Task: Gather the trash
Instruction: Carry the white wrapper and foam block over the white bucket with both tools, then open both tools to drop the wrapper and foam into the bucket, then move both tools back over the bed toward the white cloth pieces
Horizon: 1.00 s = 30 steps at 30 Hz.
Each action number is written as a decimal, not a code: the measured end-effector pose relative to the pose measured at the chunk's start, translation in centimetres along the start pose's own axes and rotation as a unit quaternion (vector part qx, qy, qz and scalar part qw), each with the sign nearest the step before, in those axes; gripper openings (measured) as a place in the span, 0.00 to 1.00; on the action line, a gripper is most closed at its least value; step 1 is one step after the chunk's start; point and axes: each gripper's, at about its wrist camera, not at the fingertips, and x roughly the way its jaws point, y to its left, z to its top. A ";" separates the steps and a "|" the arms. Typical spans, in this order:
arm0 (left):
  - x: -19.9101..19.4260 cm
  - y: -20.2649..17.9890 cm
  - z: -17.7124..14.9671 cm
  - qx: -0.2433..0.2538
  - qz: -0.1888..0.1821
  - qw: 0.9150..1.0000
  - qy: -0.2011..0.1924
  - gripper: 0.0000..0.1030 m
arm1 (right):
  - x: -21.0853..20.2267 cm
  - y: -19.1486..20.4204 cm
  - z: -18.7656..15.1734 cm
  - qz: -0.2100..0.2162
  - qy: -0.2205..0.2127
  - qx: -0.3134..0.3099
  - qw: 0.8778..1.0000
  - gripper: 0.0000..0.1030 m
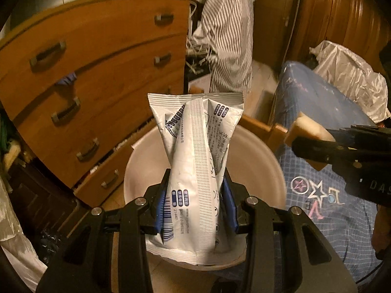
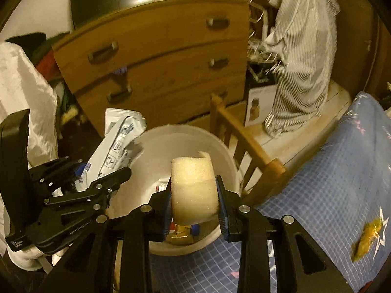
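Note:
My left gripper (image 1: pixel 197 179) is shut on a crumpled white wrapper with blue print (image 1: pixel 195 131), held just above a white round bin (image 1: pixel 259 161). In the right wrist view the same wrapper (image 2: pixel 117 134) hangs over the bin's left rim in the left gripper (image 2: pixel 102 168). My right gripper (image 2: pixel 194 188) is shut on a pale foam piece (image 2: pixel 190 168) over the bin (image 2: pixel 171 141). Some small packets (image 2: pixel 180 234) lie at the bin's bottom. From the left wrist view, the right gripper (image 1: pixel 301 135) and its foam (image 1: pixel 312 128) come in from the right.
A wooden chest of drawers (image 1: pixel 97 73) stands behind the bin. A striped garment (image 1: pixel 224 36) hangs beside it. A blue checked bedspread (image 2: pixel 330 183) with a yellow wrapper (image 2: pixel 367 240) on it lies right of the bin, past a wooden rail (image 2: pixel 244 141). A white plastic bag (image 1: pixel 349 78) sits far right.

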 end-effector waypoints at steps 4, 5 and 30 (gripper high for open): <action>1.9 0.8 0.3 0.002 -0.001 1.000 0.028 0.36 | 2.7 -0.2 0.6 -0.002 0.034 0.000 0.999 0.31; 2.2 0.8 0.4 0.004 0.000 0.999 0.033 0.36 | 3.3 -0.1 0.8 -0.006 0.040 -0.003 0.999 0.31; 4.5 2.9 1.0 -0.020 0.036 0.998 0.051 0.63 | 5.0 -2.4 0.0 0.003 0.044 0.005 0.999 0.50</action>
